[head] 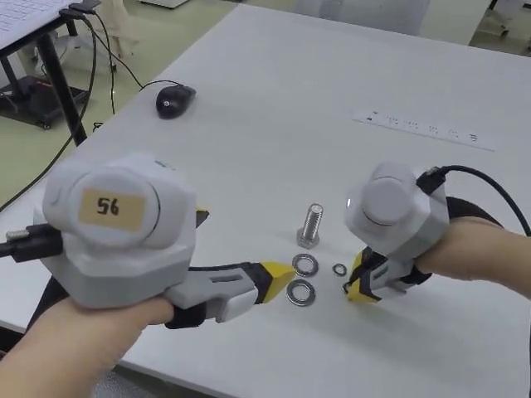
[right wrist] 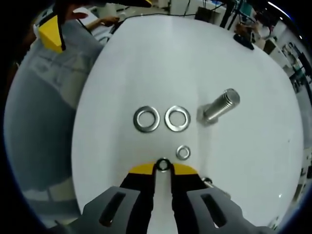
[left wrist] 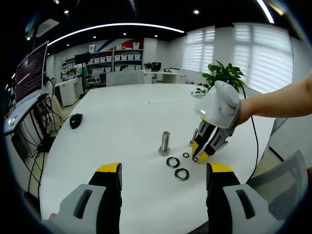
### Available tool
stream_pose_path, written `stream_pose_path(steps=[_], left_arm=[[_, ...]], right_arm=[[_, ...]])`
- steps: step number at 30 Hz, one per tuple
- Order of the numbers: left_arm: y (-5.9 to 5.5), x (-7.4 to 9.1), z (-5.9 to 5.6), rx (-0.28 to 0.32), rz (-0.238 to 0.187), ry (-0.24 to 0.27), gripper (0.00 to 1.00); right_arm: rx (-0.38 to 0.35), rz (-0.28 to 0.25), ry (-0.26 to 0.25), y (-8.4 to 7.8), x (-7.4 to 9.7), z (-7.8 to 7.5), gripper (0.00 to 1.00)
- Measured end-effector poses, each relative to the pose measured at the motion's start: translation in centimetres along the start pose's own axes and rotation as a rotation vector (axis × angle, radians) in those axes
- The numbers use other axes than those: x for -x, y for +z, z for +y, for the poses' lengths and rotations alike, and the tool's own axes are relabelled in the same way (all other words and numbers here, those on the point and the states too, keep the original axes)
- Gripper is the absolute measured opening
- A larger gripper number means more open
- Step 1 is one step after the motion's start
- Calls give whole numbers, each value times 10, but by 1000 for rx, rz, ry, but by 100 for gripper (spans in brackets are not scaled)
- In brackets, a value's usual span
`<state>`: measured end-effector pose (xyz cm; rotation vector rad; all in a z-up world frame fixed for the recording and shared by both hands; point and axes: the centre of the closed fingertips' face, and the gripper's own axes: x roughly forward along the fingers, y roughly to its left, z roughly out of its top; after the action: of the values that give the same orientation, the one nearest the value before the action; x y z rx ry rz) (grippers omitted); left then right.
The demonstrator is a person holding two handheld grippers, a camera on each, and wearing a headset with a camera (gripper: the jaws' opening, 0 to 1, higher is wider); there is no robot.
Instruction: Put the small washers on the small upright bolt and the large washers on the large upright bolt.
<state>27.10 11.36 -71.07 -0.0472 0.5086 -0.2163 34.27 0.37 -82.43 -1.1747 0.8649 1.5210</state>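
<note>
The large bolt stands upright mid-table. In front of it lie two large washers and a small washer. My right gripper points down at the table just right of them, shut on a second small washer at its yellow tips. The loose small washer lies just beyond those tips. My left gripper lies low at the left of the large washers, open and holding nothing. A small grey piece, perhaps the small bolt, peeks out behind the right gripper.
A black mouse sits at the far left of the white table, with its cable running off the edge. A flat white strip lies at the far right. The table's near edge runs under my hands.
</note>
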Motion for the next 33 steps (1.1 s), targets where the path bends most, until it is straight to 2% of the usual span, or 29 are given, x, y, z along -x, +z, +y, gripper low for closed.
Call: stream_pose_path(steps=[3,10,16,22,26,29,33], left_arm=[[-1,1,0,-3,5,1,70],[-4,-1,-1,-4,15,-2,70],[-4,-3,-3,-7,17,-4,70],[-4,-6,-6,-7,19,-11,70],[-2,-7,-7,-8,13,-15,70],[0,-9,-8,-4,4,-23,70],[3,-10,-8,-13,1,-25,70]], right_arm=[[-1,-8,-2,-1,0,0,12],[-22,-31,6,-3,13,3,12],[-29,-44,-12,-13,36,2,12],[-52,-51,-69,-28,68,-16,12],[-59,-41,-97,-36,81,-26,12],[-58,-40,-113,-34,88,-35,12],[-44,-51,-118,-22,91,-41,12]])
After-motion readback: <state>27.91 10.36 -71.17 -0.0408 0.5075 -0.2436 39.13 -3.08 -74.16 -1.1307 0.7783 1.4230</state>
